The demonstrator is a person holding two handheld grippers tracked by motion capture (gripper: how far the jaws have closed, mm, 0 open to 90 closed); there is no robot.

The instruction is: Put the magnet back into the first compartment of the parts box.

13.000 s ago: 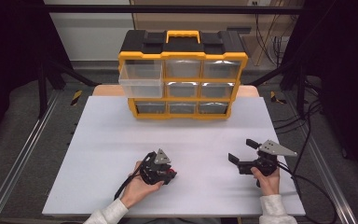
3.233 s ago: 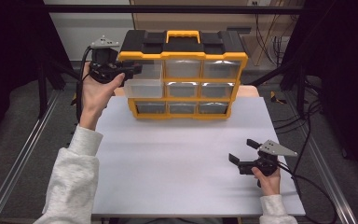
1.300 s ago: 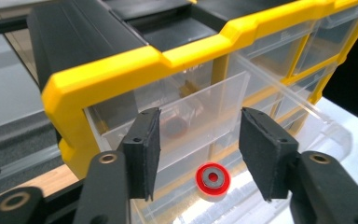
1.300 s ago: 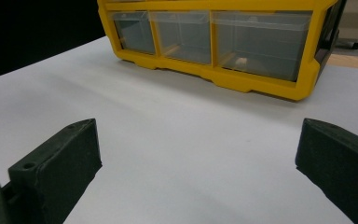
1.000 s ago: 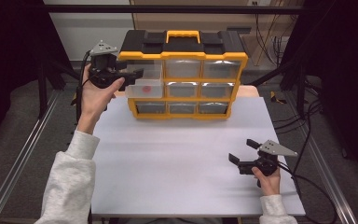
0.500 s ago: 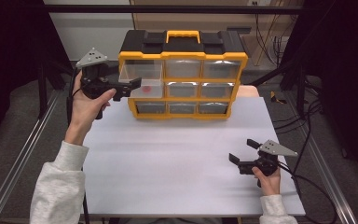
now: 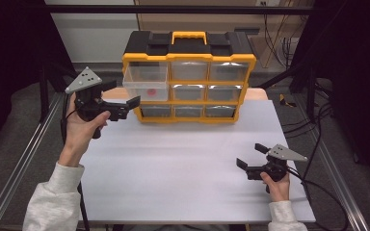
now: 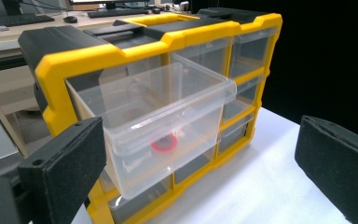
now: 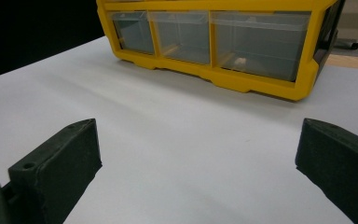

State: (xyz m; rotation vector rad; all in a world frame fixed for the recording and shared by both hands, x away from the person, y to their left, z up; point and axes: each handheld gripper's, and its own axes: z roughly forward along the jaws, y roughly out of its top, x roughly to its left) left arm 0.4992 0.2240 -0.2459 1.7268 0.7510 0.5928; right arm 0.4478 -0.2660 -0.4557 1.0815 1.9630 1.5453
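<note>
One red ring (image 8: 163, 143) lies in the pulled-out top-left drawer (image 8: 168, 121), the left gripper (image 7: 120, 103) beside it, jaws just opened wide and empty; next, push the drawer shut.

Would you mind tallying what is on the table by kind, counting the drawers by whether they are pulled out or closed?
Organizer cabinet: 1
Pulled-out drawer: 1
Closed drawers: 8
Red ring in the open drawer: 1
Hand-held grippers, left and right: 2
Total: 13
</note>
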